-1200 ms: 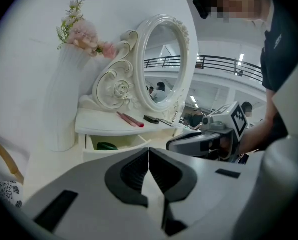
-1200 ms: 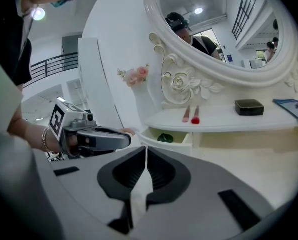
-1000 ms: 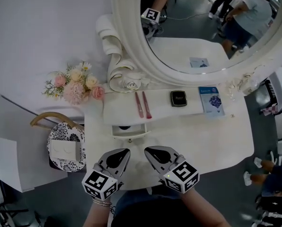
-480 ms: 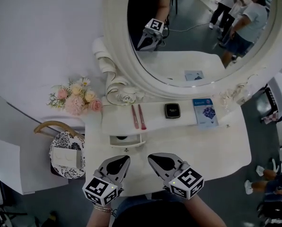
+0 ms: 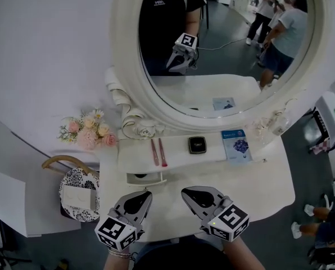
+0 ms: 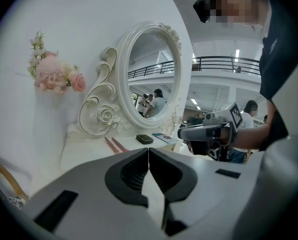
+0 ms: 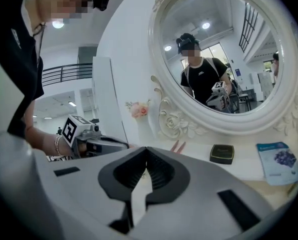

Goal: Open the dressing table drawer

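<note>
Head view: under the lower left rim of the oval mirror (image 5: 218, 44), the small drawer (image 5: 145, 177) of the white dressing table (image 5: 257, 190) stands partly pulled out, and the left gripper (image 5: 146, 196) and right gripper (image 5: 185, 193) hover side by side further below the mirror, clear of the drawer. Left gripper view: its jaws are pressed together with nothing between them, the mirror ahead and slightly left. Right gripper view: these jaws also meet on nothing, the mirror above and to the right.

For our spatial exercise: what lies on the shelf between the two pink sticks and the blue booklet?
A black compact case, apart from both, shown in the head view.
</note>
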Tool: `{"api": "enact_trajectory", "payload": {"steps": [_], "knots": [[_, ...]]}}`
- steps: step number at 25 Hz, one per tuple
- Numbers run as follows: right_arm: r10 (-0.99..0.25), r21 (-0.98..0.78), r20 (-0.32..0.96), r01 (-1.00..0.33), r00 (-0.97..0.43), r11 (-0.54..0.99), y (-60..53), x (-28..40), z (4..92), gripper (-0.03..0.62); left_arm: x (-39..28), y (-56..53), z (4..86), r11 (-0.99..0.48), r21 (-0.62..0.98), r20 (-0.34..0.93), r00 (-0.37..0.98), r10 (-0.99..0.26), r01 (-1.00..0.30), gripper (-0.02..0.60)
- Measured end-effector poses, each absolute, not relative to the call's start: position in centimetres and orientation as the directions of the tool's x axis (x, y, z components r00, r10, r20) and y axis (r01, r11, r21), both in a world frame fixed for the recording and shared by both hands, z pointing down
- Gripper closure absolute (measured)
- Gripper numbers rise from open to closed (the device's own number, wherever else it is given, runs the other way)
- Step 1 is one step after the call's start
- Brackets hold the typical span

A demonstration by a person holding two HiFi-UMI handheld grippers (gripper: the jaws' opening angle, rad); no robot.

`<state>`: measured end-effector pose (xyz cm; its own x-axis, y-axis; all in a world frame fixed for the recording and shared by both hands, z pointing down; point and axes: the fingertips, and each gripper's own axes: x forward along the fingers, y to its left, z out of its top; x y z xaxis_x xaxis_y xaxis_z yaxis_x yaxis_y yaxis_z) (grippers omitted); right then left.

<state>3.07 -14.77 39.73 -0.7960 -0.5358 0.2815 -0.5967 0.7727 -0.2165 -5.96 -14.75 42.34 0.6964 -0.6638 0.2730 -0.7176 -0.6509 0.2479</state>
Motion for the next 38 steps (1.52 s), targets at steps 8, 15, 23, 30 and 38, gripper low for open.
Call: {"api": "enact_trajectory", "payload": {"steps": [8,15,23,30,38], "knots": [[-0.587,-0.179,0.252,-0.633,-0.769,0.753,-15.9,6.2,37.0,0.576,-5.2,-15.6,39.3,-0.668,0.219,0.246,0.702,-0.668,-0.712,0.563],[-0.634,-0.149,0.22,-0.668,-0.742,0.73,-16.5,8.4,34.5,0.574,-4.9,-16.5,36.3,-0.674,0.204,0.205,0.704,-0.68,-0.71,0.563],[-0.643,-0.101,0.189,-0.666,-0.743,0.739,-16.5,9.5,31.8,0.575,-4.8,-17.3,33.2,-0.681,0.203,0.157,0.71,-0.687,-0.704,0.563],[-0.679,-0.068,0.141,-0.691,-0.721,0.72,-17.0,11.1,29.4,0.576,-4.4,-18.1,31.8,-0.708,0.142,0.161,0.722,-0.673,-0.692,0.563],[-0.705,-0.054,0.111,-0.713,-0.7,0.7,-17.1,12.9,28.2,0.576,-4.7,-18.9,31.2,-0.696,0.126,0.154,0.707,-0.69,-0.706,0.563]]}}
